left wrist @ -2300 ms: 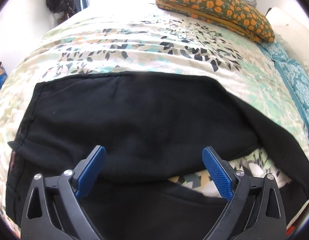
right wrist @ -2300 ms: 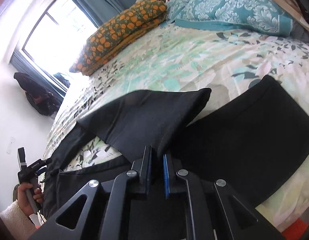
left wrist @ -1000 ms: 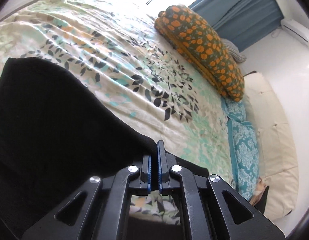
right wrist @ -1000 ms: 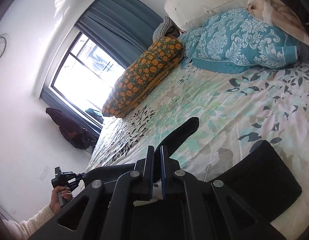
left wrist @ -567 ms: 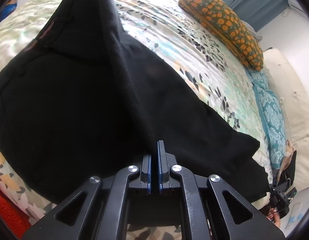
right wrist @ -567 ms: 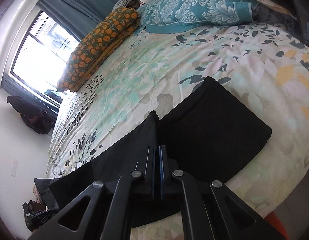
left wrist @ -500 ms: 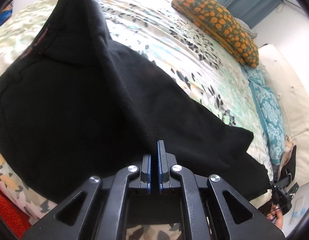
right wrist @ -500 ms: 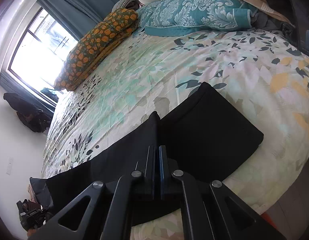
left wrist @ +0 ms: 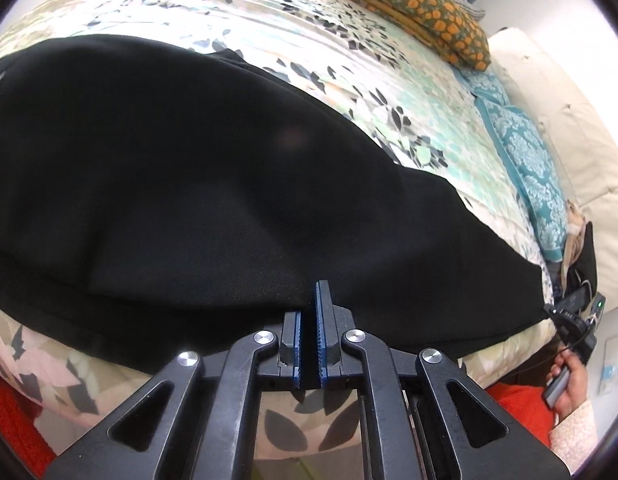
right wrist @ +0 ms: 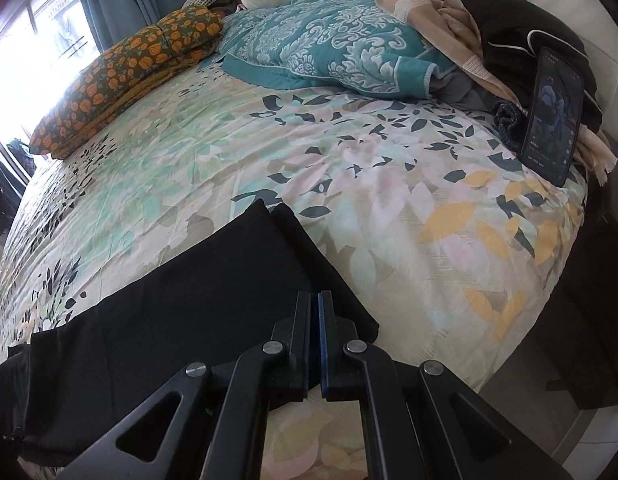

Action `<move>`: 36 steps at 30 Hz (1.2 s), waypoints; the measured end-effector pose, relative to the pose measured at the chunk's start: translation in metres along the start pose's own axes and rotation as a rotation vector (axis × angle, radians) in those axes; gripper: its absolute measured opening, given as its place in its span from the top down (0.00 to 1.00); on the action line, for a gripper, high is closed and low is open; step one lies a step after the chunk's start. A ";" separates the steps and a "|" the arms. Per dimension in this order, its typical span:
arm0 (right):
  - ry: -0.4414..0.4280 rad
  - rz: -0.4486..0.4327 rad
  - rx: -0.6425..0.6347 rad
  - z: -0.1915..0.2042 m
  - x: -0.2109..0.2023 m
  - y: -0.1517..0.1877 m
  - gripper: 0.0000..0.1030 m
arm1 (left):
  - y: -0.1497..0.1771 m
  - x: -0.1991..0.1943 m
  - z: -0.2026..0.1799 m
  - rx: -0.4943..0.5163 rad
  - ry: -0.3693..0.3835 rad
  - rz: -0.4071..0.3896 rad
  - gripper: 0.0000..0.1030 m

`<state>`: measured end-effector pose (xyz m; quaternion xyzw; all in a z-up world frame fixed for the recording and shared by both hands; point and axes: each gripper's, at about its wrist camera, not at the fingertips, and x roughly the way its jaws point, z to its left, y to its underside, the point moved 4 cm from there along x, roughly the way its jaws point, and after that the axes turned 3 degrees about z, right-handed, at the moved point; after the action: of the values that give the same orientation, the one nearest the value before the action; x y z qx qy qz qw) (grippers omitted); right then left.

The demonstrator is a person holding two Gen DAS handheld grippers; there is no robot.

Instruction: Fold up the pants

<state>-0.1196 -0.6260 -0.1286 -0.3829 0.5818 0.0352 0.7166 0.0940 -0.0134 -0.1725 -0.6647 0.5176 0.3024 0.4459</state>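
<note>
The black pants [left wrist: 197, 168] lie along the near edge of the bed [left wrist: 349, 60], on its leaf-patterned cover, with one layer folded over another so that two edges run side by side. In the left wrist view the waist end fills the left part of the frame and the legs taper off to the right, toward the bed's near right corner. The left gripper [left wrist: 307, 312] points steeply down at the near edge of the cloth; its blue pads are pressed together and a fold of the pants' upper layer is pinched between them. At the far right of that view a hand [left wrist: 571, 378] in a pale knit sleeve holds the other tool's handle beside the bed. In the right wrist view the leg ends lie near the middle of the near edge, two hems side by side. The right gripper [right wrist: 315, 312] is clamped on the near edge of those hems, its pads narrow with black cloth between them. Farther back, an orange-patterned cushion [right wrist: 121, 76] lies along the bed's far left edge, a teal pillow [right wrist: 333, 52] sits at the head, and a phone [right wrist: 553, 116] leans upright against piled clothing at the far right corner.
</note>
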 end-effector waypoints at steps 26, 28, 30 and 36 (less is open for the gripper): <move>0.012 0.027 0.082 -0.008 0.005 0.003 0.76 | 0.039 -0.003 0.018 -0.010 -0.009 0.105 0.59; 0.005 -0.052 0.114 -0.012 -0.014 0.000 0.32 | 0.041 -0.021 0.027 -0.030 0.009 0.088 0.42; 0.018 -0.201 0.133 -0.011 -0.050 -0.001 0.15 | 0.037 -0.049 0.051 -0.099 0.039 0.026 0.39; -0.135 -0.256 -0.110 0.073 -0.102 0.036 0.14 | -0.003 -0.123 0.193 -0.478 -0.078 -0.200 0.39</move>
<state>-0.1112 -0.5173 -0.0567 -0.4896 0.4760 0.0012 0.7306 0.0737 0.2127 -0.1464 -0.7869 0.3456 0.3958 0.3235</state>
